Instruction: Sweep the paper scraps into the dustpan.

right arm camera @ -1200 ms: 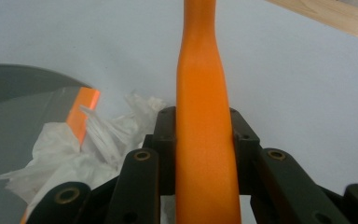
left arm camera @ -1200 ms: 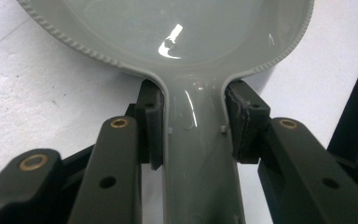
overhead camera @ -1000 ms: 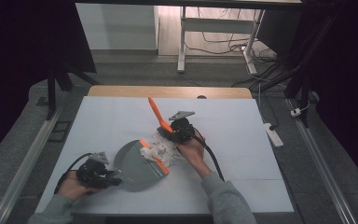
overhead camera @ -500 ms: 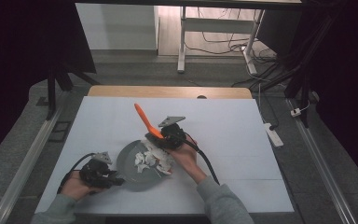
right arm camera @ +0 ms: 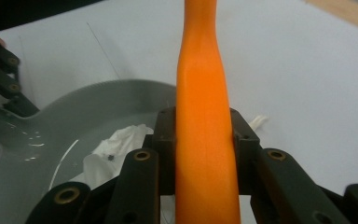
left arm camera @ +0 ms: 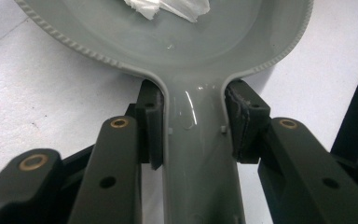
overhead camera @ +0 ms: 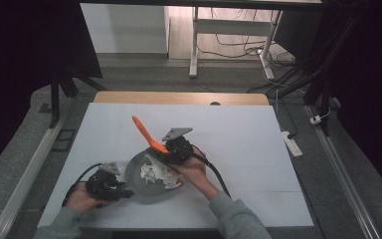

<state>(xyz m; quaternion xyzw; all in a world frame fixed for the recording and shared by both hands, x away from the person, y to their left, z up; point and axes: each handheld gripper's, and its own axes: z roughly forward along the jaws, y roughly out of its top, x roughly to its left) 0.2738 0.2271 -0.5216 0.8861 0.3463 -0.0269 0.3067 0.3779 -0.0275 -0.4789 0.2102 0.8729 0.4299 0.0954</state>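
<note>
Pads (left arm camera: 150, 122) clamp the pan handle (left arm camera: 196, 154); high view hides this contact

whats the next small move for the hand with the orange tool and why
Probably lower the orange tool back into the grey pan: the right gripper grips it above the white scraps, and the left gripper clamps the pan's handle.

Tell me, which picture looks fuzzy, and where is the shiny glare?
In the right gripper view the smooth orange plastic handle is soft and out of focus near the camera. In the left gripper view small white glints shine on the glossy grey plastic pan and its handle, while the black jaws look sharp. In the high view the white table is bright and the room around it is dark.
</note>
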